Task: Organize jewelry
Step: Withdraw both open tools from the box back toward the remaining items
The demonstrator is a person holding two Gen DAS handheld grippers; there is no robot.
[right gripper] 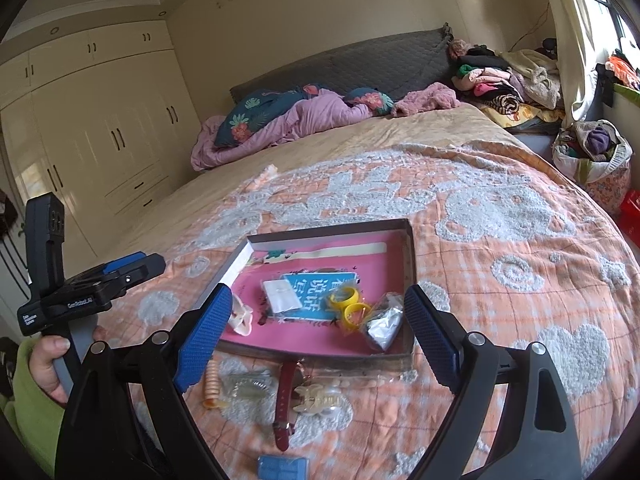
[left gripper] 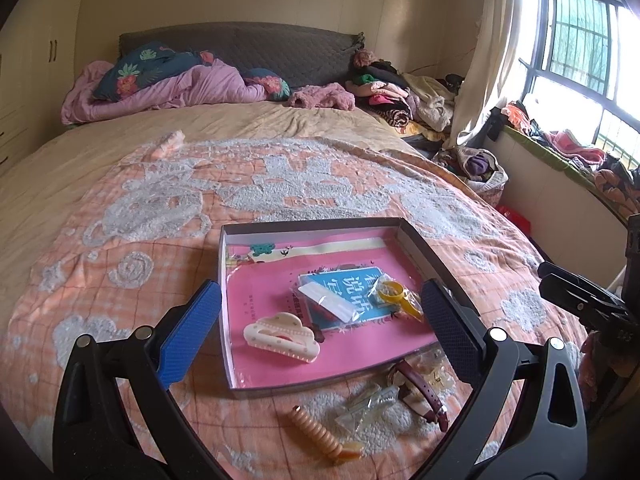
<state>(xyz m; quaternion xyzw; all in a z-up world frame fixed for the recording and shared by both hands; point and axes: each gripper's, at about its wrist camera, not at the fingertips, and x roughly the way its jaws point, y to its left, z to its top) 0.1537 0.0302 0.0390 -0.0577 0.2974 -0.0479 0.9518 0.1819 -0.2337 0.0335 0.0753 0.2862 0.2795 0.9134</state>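
A shallow cardboard box (left gripper: 430, 254) (right gripper: 409, 264) with a pink lining lies on the bed. Inside are a cream hair claw (left gripper: 280, 338) (right gripper: 240, 316), yellow rings (left gripper: 394, 292) (right gripper: 348, 302), a white packet (left gripper: 326, 302) (right gripper: 282, 294) and a foil bag (right gripper: 384, 320). In front of the box lie a dark red watch (left gripper: 422, 390) (right gripper: 285, 400), a peach spiral hair tie (left gripper: 320, 434) (right gripper: 212, 384), a clear bag (left gripper: 366, 404) (right gripper: 248, 388) and a cream bow clip (right gripper: 316, 396). My left gripper (left gripper: 320, 328) is open above the box. My right gripper (right gripper: 320, 336) is open over the box's near edge.
An orange quilt (left gripper: 160, 264) (right gripper: 500, 320) covers the bed. A blue packet (right gripper: 282, 466) lies near me. Pillows and a purple blanket (left gripper: 168, 88) sit at the headboard. Clothes piles (left gripper: 400, 92), a laundry bag (right gripper: 592, 152) and wardrobes (right gripper: 100, 128) surround the bed.
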